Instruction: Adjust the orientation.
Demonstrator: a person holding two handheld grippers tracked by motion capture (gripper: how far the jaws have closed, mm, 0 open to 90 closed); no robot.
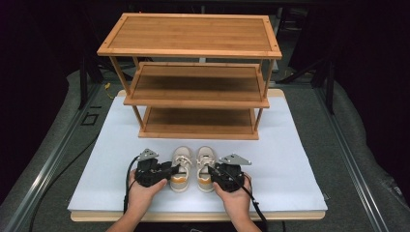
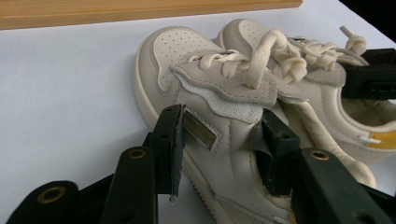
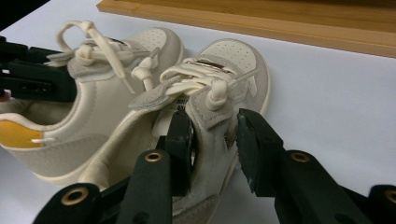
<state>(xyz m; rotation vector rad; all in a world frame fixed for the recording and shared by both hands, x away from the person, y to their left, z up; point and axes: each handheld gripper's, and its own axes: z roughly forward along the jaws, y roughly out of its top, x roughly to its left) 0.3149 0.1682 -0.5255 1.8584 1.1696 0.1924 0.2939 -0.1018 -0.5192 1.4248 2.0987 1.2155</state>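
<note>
1. The rack (image 1: 193, 72), a three-shelf wooden one, stands at the far side of the white board (image 1: 290, 174); its shelves are bare.
2. The two shoes sit side by side at the near middle of the board, toes toward the rack: the left shoe (image 1: 181, 169) and the right shoe (image 1: 205, 168), touching or nearly so.
3. The left gripper (image 1: 170, 170) comes in from the left and is clamped across the left shoe's side wall (image 2: 224, 149), one jaw outside, one inside the opening.
4. The right gripper (image 1: 212, 170) comes in from the right; its jaws straddle the right shoe's side wall (image 3: 210, 140). The inner pad touches; whether the outer pad presses I cannot tell.
5. Handling, as I judge it: small, light, soft-sided shoes. The upper will buckle under a hard squeeze, and smooth leather may slip.
6. The laces (image 3: 196, 77) are loose and could snag a jaw; a bite lower down, near the stiffer sole, should be safest.
</note>
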